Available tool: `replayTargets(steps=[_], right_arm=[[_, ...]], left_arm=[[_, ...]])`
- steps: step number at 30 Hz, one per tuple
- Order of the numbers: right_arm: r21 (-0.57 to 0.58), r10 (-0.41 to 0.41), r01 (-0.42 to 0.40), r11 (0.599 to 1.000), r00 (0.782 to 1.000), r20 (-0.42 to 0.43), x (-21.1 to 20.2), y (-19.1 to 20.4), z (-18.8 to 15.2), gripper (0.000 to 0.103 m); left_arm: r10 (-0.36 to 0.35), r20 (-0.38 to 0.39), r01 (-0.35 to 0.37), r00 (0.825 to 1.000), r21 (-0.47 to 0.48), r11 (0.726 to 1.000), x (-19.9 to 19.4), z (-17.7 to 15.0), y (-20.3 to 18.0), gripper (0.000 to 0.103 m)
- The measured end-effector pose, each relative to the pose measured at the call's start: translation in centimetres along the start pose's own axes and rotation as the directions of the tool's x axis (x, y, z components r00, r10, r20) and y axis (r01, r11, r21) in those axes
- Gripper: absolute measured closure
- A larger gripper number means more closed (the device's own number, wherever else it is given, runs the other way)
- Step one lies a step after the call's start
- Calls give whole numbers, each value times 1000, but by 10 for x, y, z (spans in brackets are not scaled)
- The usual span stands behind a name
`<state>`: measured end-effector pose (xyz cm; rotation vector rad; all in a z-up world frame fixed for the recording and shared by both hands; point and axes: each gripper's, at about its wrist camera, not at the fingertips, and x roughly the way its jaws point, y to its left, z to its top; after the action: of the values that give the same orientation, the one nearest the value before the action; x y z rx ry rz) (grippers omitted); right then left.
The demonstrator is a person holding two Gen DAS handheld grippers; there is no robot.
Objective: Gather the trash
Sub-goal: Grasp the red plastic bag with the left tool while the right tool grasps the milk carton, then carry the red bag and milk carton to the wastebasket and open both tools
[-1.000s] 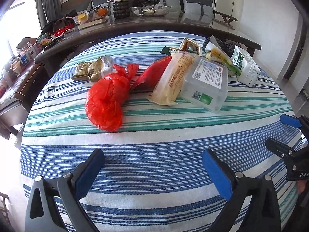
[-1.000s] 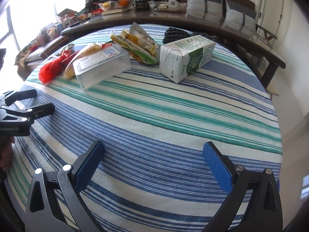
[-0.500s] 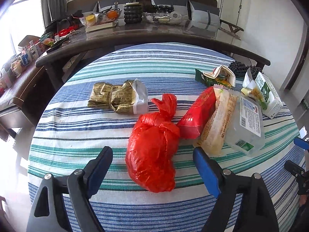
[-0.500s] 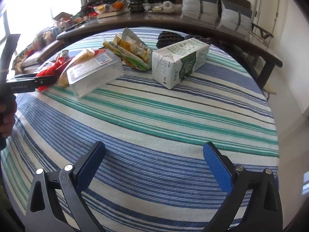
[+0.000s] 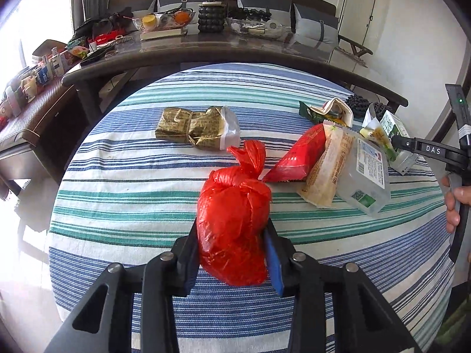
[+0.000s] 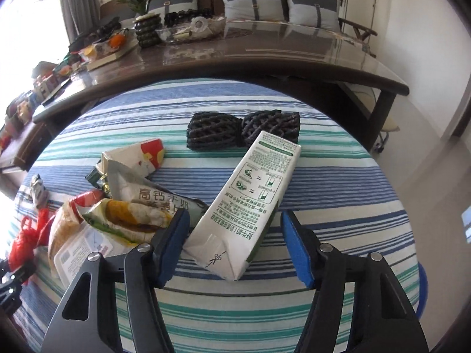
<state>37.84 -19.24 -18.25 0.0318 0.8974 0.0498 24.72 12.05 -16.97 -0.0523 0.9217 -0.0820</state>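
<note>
The left gripper (image 5: 232, 253) is closing, both pads pressing the sides of the knotted red bag (image 5: 234, 220) on the striped tablecloth (image 5: 123, 194). The right gripper (image 6: 235, 245) is closing around the milk carton (image 6: 250, 203); the left pad touches it and the right pad stands clear. Beyond the carton lies black foam netting (image 6: 241, 131); to the left of the jaws, snack wrappers (image 6: 132, 206).

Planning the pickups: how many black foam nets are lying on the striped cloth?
2. Both lie side by side, touching, at the far side of the cloth: the left black foam net and the right black foam net, behind the milk carton.
</note>
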Motion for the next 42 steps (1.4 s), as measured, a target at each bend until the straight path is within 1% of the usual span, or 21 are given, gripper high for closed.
replayTargets(steps=[3,7,9,11,13,14,17,19,20,21,23,24,25,28,33,34,36,38,39,40,42], right_arm=[[-2,2,-2,1000,1000,12,-15,-7,-11,52],[25,138,-139,990,990,12,-52,-24,-41,54],[94,265,-263,960,964,-8,-68,-38,-60,54],[186,391,-381,905,920,-16,-78,-55,-77,54],[276,480,-456,846,877,-23,-77,-75,-92,54],[308,496,-466,830,868,-25,-76,-85,-96,55],[348,435,-401,847,900,-23,-71,-113,-106,55],[363,407,-370,855,913,-27,-70,-127,-110,54],[349,383,-352,869,923,-23,-72,-130,-109,53],[316,344,-320,893,939,-21,-76,-129,-107,49],[242,284,-274,931,959,-8,-85,-120,-102,32],[213,275,-269,939,962,3,-88,-114,-101,21],[181,268,-265,947,963,9,-91,-105,-99,17],[33,234,-234,972,972,-5,-93,-68,-96,16],[-94,82,-86,992,995,-48,-72,-34,-103,18],[-105,62,-68,992,996,-56,-69,-34,-105,30],[-98,74,-82,992,994,-84,-65,-38,-107,52],[-81,94,-102,992,991,-97,-68,-44,-109,53],[-84,102,-111,990,989,-103,-71,-46,-109,53],[-92,114,-124,988,987,-109,-76,-46,-111,53],[-107,152,-167,980,979,-135,-84,-47,-114,53]], left_arm=[[-7,0,7,1000,-8,1000,-5,-4,0,64],[-63,-3,63,998,-43,997,-16,-12,-3,64],[-94,5,94,996,-41,995,-25,-19,-10,64],[-122,5,122,992,-28,992,-31,-28,-19,64],[-154,-5,153,988,-16,988,-34,-36,-29,64],[-166,-11,166,986,-9,986,-34,-40,-33,64],[-172,-25,173,985,26,985,-33,-48,-47,63],[-161,-27,162,987,57,985,-32,-49,-55,63],[-153,-29,154,988,69,986,-31,-48,-57,59],[-146,-30,148,989,78,986,-30,-48,-60,50],[-148,-31,151,988,90,984,-30,-49,-61,37],[-156,-28,158,987,97,983,-31,-49,-62,36],[-163,-29,165,986,105,981,-32,-49,-62,36],[-157,-38,161,987,123,979,-31,-52,-64,36],[-106,-17,107,994,148,983,-31,-52,-70,36],[-102,-9,103,995,146,984,-32,-51,-68,36],[-108,-5,107,994,140,984,-32,-49,-68,37],[-114,-9,114,993,140,984,-30,-48,-69,41],[-123,-18,124,992,143,982,-29,-48,-69,53],[-133,-29,136,991,147,980,-28,-48,-70,60],[-157,-47,162,986,148,976,-27,-50,-72,63]])
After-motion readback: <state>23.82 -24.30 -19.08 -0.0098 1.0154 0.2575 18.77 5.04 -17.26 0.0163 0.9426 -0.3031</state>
